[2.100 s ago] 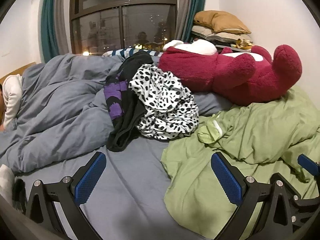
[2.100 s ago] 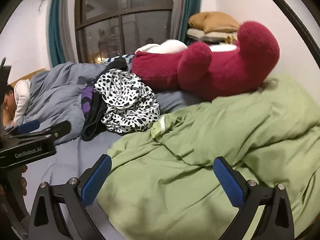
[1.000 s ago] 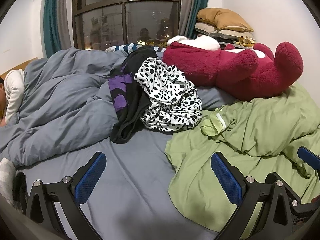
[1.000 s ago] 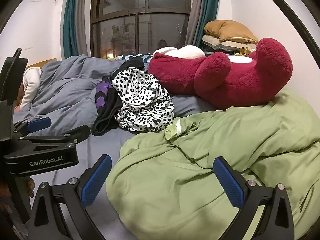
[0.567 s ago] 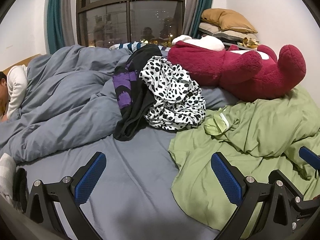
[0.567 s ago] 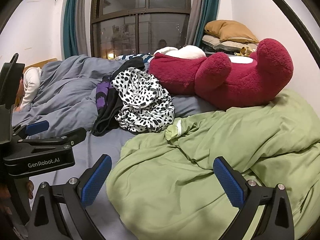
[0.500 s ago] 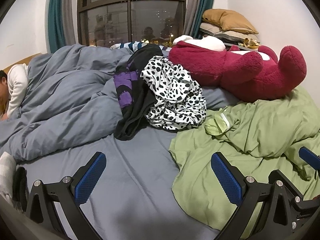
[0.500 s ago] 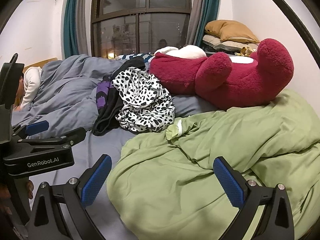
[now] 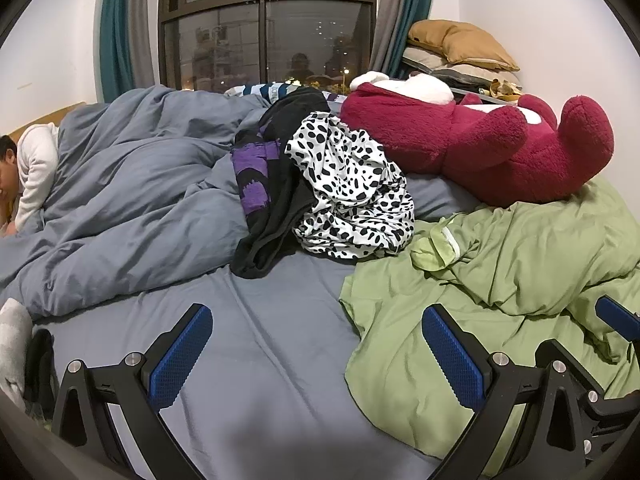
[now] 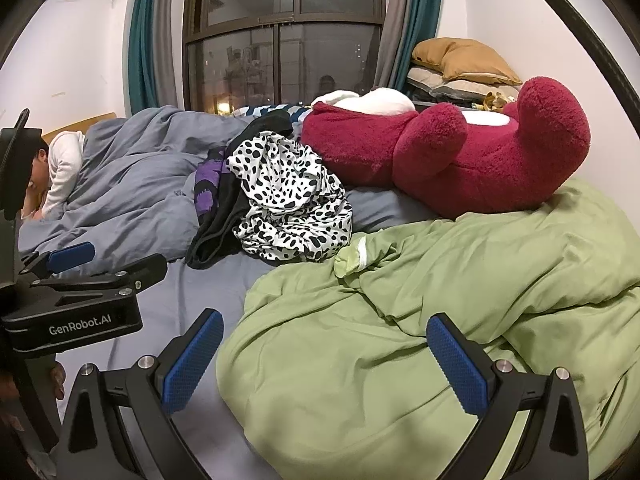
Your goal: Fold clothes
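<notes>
Hovering over a bed with a grey sheet (image 9: pixel 256 360), the left gripper (image 9: pixel 316 354) has its blue-padded fingers spread wide apart and empty, the bare sheet beneath them. The right gripper (image 10: pixel 324 360) is likewise spread wide and holds nothing; it hangs above the near edge of a crumpled green garment (image 10: pixel 400 320), which fills the bed's right side and reaches under its right finger. In the left wrist view that green garment (image 9: pixel 500 280) lies just right of and ahead of the left gripper. Farther ahead, well apart from both grippers, a black-and-white spotted garment (image 9: pixel 352 188) is heaped against a black and purple garment (image 9: pixel 264 184). A large red plush toy (image 9: pixel 480 148) lies behind them, touching the green cloth. At the left, a person (image 9: pixel 32 168) lies under a grey duvet (image 9: pixel 132 184).
</notes>
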`<state>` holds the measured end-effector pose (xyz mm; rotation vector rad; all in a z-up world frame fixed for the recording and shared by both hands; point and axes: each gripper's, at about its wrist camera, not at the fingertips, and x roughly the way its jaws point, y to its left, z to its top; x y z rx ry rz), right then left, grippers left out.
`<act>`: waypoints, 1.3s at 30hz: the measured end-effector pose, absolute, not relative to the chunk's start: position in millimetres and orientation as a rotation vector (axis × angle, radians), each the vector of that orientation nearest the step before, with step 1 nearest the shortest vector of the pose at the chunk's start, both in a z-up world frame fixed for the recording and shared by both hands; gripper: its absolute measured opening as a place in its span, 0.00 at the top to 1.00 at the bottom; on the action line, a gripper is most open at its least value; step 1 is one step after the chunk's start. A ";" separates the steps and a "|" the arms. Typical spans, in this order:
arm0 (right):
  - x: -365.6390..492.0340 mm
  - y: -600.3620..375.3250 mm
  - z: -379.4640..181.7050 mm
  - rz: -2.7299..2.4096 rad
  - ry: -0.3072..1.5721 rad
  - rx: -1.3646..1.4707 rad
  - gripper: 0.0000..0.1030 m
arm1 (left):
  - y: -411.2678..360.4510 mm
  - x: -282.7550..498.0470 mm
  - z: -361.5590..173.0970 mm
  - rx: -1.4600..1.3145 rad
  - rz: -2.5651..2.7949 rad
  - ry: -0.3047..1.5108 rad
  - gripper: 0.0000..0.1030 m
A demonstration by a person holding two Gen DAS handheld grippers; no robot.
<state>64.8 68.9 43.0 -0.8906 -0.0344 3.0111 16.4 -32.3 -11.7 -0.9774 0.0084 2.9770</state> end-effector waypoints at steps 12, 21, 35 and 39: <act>39.9 83.4 35.1 3.005 -0.083 -0.860 0.00 | -46.9 -19.3 -27.3 -1.035 2.921 -0.248 0.00; -15.0 90.6 29.7 3.027 -0.120 -0.878 0.00 | -48.2 -72.3 -43.1 -1.064 2.830 -0.351 0.00; -145.9 67.6 -0.5 3.020 -0.228 -1.159 0.16 | -71.3 -197.7 -43.6 -0.991 2.790 -0.623 0.00; -179.1 66.8 -3.2 2.998 -0.186 -1.213 0.16 | -71.8 -239.0 -30.7 -0.968 2.828 -0.608 0.00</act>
